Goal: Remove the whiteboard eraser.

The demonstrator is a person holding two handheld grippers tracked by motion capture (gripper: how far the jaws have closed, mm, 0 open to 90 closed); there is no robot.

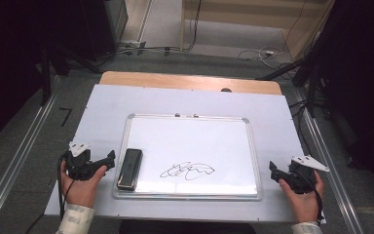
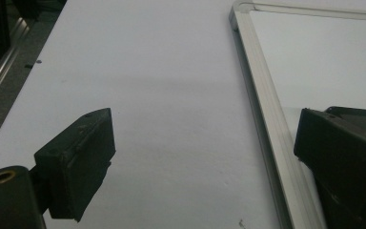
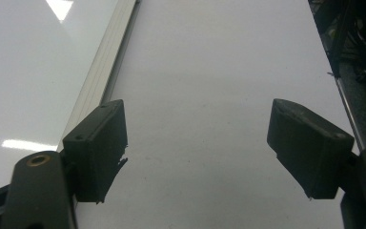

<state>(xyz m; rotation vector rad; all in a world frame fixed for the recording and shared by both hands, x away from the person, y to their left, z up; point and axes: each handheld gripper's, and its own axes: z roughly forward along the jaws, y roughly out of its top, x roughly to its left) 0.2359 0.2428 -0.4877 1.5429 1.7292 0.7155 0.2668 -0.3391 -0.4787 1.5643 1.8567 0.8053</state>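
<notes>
Scribble — high view; claws apart

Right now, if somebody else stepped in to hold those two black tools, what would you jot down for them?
Left gripper: open, holding nothing, resting left of the whiteboard beside the eraser.
Right gripper: open, holding nothing, resting right of the whiteboard.
Things: the black eraser lies on the board's left edge; a black scribble sits low in the board's middle.
Done: nothing wiped yet, the scribble is whole.
Left: probably pick up the eraser with the left gripper and rub out the scribble.
</notes>
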